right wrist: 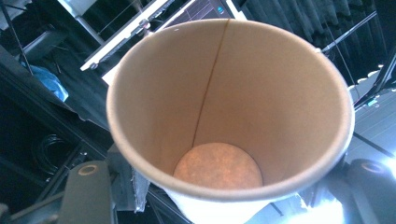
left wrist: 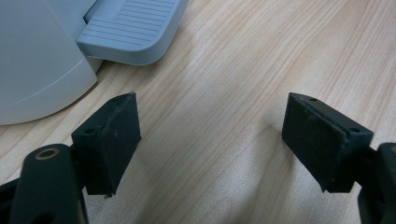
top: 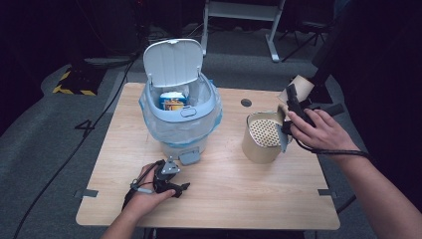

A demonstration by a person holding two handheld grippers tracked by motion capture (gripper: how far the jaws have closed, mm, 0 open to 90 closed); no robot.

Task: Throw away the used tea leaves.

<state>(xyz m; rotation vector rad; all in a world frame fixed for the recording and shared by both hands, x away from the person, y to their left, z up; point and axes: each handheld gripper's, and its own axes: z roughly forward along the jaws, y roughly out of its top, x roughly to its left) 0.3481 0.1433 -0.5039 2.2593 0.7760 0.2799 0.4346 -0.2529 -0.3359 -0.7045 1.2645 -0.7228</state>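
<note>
Right tool [top: 291,99] — paper cup [right wrist: 229,116], empty inside

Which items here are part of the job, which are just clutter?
In play:
- brown paper cup, empty, held by the right gripper
- pale blue pedal bin, lid up, liner in
- bin's grey foot pedal, near the open left gripper

Probably lying about:
- tan cylindrical container with a perforated insert
- blue and yellow packet already in the bin
</note>
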